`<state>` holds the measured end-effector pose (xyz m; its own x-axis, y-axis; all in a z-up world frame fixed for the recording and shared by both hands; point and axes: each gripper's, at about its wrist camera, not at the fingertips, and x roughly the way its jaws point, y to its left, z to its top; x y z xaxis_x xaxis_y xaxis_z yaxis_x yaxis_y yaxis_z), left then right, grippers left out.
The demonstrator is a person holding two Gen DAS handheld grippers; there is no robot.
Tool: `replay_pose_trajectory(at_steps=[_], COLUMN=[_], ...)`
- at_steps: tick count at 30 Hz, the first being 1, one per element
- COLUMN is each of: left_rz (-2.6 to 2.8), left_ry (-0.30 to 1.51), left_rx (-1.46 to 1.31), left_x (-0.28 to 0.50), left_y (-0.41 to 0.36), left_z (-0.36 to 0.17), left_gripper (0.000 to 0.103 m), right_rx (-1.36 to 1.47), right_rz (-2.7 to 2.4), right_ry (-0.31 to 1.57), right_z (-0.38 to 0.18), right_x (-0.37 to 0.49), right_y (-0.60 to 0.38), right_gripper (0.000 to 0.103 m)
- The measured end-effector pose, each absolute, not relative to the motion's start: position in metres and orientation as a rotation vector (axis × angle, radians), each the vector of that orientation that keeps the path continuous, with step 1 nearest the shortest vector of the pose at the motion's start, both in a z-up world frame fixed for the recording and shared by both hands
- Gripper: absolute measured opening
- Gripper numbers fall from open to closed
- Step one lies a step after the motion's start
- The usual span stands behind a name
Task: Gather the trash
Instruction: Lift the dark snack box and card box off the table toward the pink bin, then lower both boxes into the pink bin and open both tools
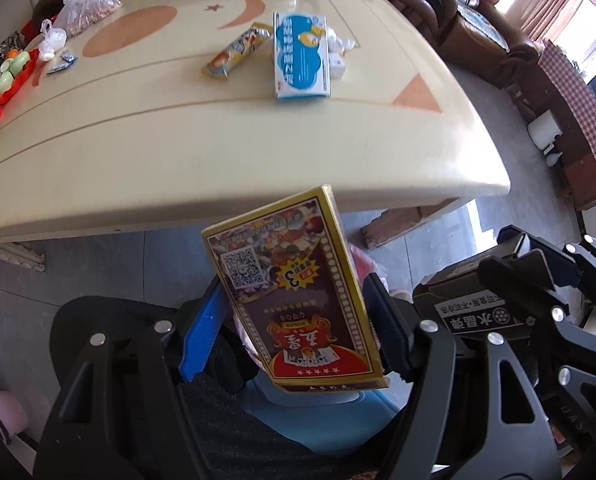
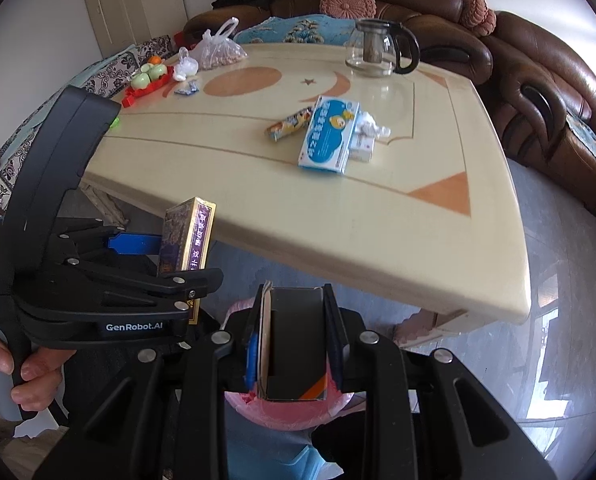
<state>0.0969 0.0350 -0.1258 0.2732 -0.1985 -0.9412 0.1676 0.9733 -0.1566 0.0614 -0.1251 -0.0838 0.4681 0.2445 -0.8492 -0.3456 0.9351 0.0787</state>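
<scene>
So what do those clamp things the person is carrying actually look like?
Each hand-held gripper is a black plastic frame of angled struts joined by round silver rivets. The left hand-held gripper has a bright blue ribbed pad on one finger and a dark one on the other. Seen from the right hand-held gripper, it has a tall black handle and white "GenRobot.AI" lettering. No cables show.

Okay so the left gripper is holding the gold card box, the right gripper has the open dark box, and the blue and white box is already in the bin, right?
Not quite: the blue and white box lies on the table, as the right wrist view shows. The rest stands.
</scene>
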Motion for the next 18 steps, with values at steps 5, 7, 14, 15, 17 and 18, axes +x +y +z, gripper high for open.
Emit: replay_pose_trajectory(at_steps=[5, 7, 14, 15, 17, 18], left_rz=[-0.247, -0.242, -0.259, -0.263, -0.266, -0.266], left_ry=[1.312, 1.332, 1.403, 1.409, 1.420, 1.424], left_rx=[-0.011, 0.004, 0.031, 0.032, 0.040, 0.047], left_x=[0.093, 0.091, 0.088, 0.088, 0.088, 0.086], left_y=[0.033, 0.032, 0.026, 0.025, 0.021, 0.019], left_z=[-0.149, -0.162, -0.204, -0.209, -0.219, -0.223], left_gripper=[0.068, 0.068, 0.068, 0.068, 0.068, 0.068], right_rx=[-0.098, -0.104, -0.083, -0.083, -0.079, -0.078], right_rz=[0.356, 0.347, 0.336, 0.336, 0.332, 0.331], right_ry=[1.056, 1.067, 1.116, 1.122, 1.138, 1.147], right_z=[-0.104, -0.114, -0.144, -0.148, -0.158, -0.164], right_x=[0.057, 0.056, 0.057, 0.058, 0.059, 0.060], right_y=[-0.128, -0.128, -0.132, -0.132, -0.133, -0.134], right_gripper=[0.026, 0.026, 0.026, 0.026, 0.026, 0.026])
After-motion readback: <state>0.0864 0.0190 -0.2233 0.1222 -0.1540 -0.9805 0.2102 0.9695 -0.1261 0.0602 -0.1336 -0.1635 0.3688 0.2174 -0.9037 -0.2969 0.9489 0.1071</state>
